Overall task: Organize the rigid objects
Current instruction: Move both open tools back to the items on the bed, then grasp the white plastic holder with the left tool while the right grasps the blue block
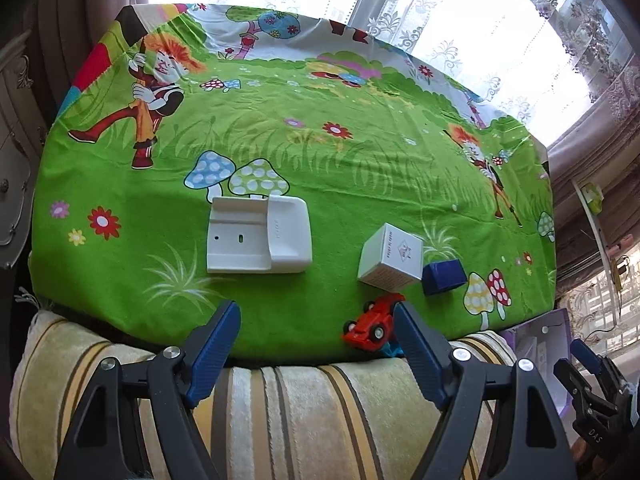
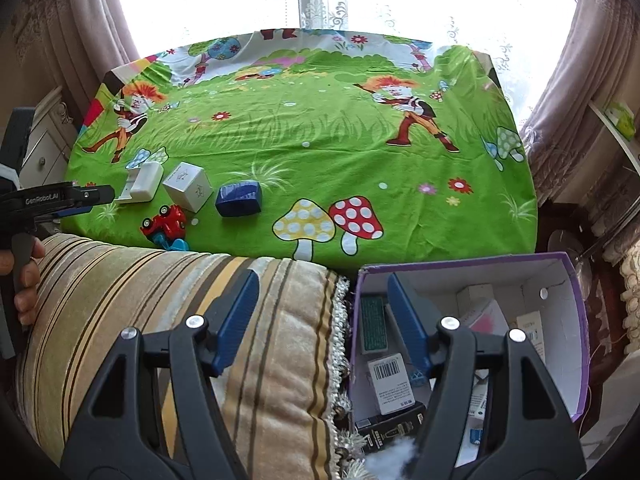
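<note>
On the green cartoon tablecloth (image 1: 320,160) lie a white plastic holder (image 1: 260,236), a white cube box (image 1: 390,258), a dark blue box (image 1: 444,276) and a red toy car (image 1: 372,324) at the near edge. My left gripper (image 1: 318,312) hangs open over that edge, its right finger just beside the car, with nothing between the pads. In the right wrist view the same holder (image 2: 142,182), cube (image 2: 188,186), blue box (image 2: 239,199) and car (image 2: 164,226) sit at the left. My right gripper (image 2: 322,284) is open and empty, above the rim of a purple box (image 2: 576,320).
A striped cushion (image 2: 160,300) lies along the table's near edge. The purple box holds several small cartons (image 2: 390,380). A light blue toy piece (image 2: 178,245) pokes out under the car. A hand (image 2: 28,272) holds the left gripper's handle. Curtains and a window stand behind the table.
</note>
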A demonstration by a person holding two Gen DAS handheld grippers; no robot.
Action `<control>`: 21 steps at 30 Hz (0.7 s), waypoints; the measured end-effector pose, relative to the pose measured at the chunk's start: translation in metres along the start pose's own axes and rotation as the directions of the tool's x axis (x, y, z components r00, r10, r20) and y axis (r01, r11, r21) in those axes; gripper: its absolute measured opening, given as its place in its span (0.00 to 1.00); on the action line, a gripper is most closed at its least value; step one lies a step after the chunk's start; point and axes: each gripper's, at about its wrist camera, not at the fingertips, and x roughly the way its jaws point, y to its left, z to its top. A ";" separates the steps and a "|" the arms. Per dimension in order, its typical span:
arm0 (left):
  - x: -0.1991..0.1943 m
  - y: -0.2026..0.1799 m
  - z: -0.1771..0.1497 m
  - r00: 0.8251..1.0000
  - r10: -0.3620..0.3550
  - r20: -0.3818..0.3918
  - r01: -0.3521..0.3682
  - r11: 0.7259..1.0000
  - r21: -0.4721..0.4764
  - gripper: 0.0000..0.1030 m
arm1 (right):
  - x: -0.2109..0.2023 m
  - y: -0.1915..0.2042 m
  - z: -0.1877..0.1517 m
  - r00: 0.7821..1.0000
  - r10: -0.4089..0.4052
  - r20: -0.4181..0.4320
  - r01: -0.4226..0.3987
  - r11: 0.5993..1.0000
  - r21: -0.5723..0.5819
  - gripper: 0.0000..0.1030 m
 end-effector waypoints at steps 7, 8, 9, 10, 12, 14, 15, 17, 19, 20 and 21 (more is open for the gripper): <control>0.034 0.000 0.026 0.995 0.077 -0.059 -0.075 0.997 0.030 0.77 | 0.021 0.028 0.022 0.999 0.018 -0.029 -0.020 0.997 -0.068 0.70; 0.040 0.000 0.029 0.993 0.092 -0.067 -0.090 0.995 0.030 0.77 | 0.025 0.033 0.024 0.999 0.023 -0.037 -0.026 0.997 -0.077 0.70; 0.045 0.001 0.032 0.992 0.102 -0.073 -0.100 0.995 0.029 0.77 | 0.029 0.037 0.027 0.999 0.026 -0.044 -0.030 0.996 -0.086 0.70; 0.050 0.001 0.034 0.991 0.112 -0.077 -0.110 0.993 0.030 0.77 | 0.034 0.041 0.029 0.998 0.031 -0.053 -0.035 0.995 -0.095 0.70; 0.058 0.003 0.038 0.987 0.134 -0.086 -0.132 0.991 0.034 0.77 | 0.042 0.048 0.033 0.997 0.034 -0.071 -0.042 0.993 -0.113 0.70; 0.066 0.005 0.039 0.985 0.143 -0.096 -0.141 0.989 0.033 0.77 | 0.051 0.053 0.037 0.996 0.033 -0.088 -0.044 0.991 -0.126 0.70; 0.069 0.006 0.040 0.984 0.147 -0.099 -0.145 0.989 0.032 0.77 | 0.055 0.055 0.038 0.995 0.034 -0.095 -0.046 0.991 -0.128 0.70; 0.073 0.006 0.040 0.984 0.147 -0.104 -0.145 0.989 0.032 0.77 | 0.063 0.059 0.042 0.993 0.038 -0.112 -0.053 0.990 -0.129 0.70; 0.076 0.006 0.040 0.983 0.153 -0.105 -0.149 0.988 0.042 0.75 | 0.070 0.063 0.046 0.991 0.039 -0.125 -0.056 0.989 -0.134 0.70; 0.077 0.005 0.040 0.982 0.157 -0.107 -0.153 0.987 0.047 0.74 | 0.073 0.065 0.047 0.991 0.038 -0.132 -0.056 0.989 -0.138 0.70; 0.079 0.006 0.039 0.981 0.161 -0.111 -0.157 0.986 0.050 0.71 | 0.077 0.068 0.048 0.990 0.033 -0.139 -0.054 0.988 -0.145 0.70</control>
